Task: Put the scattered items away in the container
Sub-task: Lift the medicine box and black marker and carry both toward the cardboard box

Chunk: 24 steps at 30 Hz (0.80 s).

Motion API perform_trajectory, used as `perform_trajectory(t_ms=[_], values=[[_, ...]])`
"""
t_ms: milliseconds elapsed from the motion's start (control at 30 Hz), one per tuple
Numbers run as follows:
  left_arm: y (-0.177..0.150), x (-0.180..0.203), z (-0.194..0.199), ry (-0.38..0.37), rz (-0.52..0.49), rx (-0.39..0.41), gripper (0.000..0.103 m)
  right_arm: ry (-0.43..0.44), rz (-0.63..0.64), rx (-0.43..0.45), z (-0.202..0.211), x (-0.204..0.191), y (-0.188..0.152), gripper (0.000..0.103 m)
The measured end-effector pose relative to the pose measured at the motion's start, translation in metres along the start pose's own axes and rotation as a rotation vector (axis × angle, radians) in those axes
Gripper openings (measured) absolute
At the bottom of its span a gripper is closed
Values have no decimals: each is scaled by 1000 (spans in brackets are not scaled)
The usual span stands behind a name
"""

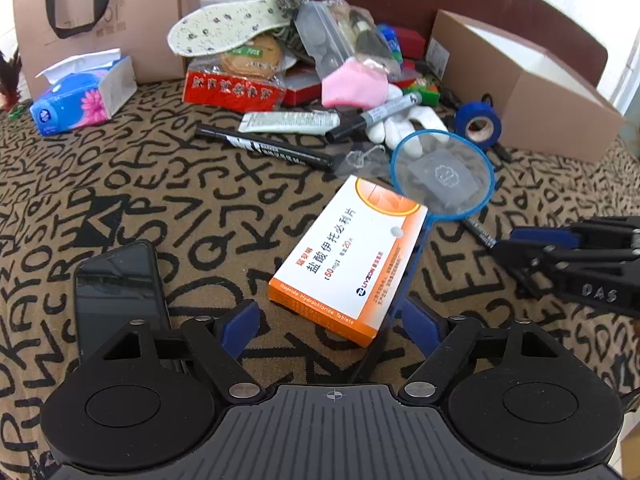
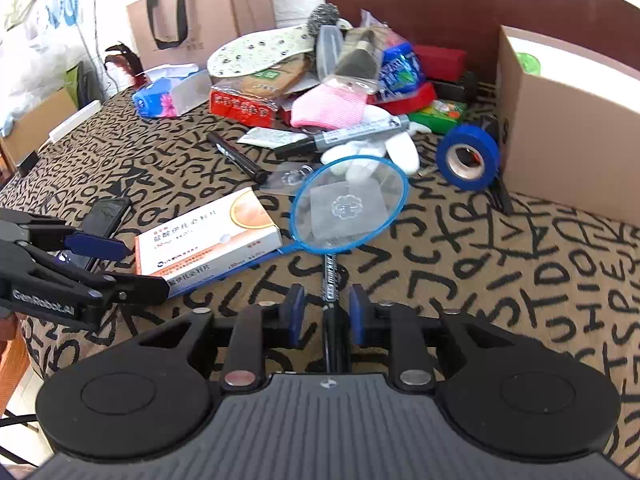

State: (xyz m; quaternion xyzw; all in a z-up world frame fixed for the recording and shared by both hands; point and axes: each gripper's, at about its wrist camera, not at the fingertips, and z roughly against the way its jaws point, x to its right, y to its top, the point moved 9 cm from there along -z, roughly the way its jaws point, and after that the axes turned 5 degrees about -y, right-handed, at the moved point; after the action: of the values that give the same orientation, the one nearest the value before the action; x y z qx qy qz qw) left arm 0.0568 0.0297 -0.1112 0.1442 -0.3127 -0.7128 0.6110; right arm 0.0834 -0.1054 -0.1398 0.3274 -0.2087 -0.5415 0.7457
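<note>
Both claws released: left gripper (image 1: 330,322) spread before medicine box (image 1: 348,258), right gripper (image 2: 325,314) straddles black pen (image 2: 330,280), neither squeezed yet; next, close and carry to cardboard box (image 2: 560,128)

The desk (image 1: 120,168) wore a matt woven cloth printed with black letters. The medicine box (image 1: 348,256) was smooth, slightly glossy card, and the phone (image 1: 118,284) showed a glossy dark glass face. The small racket (image 2: 348,206) had a shiny blue plastic rim with fine mesh. The cardboard box (image 2: 560,120) looked matt brown; the tape roll (image 2: 468,156) was glossy blue.
</note>
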Motion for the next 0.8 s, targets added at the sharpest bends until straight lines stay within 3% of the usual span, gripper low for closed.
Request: perform_trajectory(t_ms=[200, 400, 467, 633, 700, 767, 800], values=[[25, 3, 5, 12, -40, 56, 90, 3, 8, -7, -4, -4, 1, 30], [24, 18, -23, -11, -123, -1, 91, -10, 0, -23, -5, 0, -4, 30], [24, 18, -32, 19, -145, -9, 91, -12, 3, -26, -6, 1, -5, 30], [22, 7, -46, -1, -57, -40, 91, -9, 6, -38, -10, 1, -7, 29], [23, 3, -48, 12, -39, -33, 84, -9, 5, -48, -13, 1, -8, 29], [25, 1, -48, 36, -44, -28, 74, -24, 11, -48, -14, 3, -9, 16], [26, 0, -46, 30, -39, -32, 74, -30, 17, -50, -13, 4, -10, 16]])
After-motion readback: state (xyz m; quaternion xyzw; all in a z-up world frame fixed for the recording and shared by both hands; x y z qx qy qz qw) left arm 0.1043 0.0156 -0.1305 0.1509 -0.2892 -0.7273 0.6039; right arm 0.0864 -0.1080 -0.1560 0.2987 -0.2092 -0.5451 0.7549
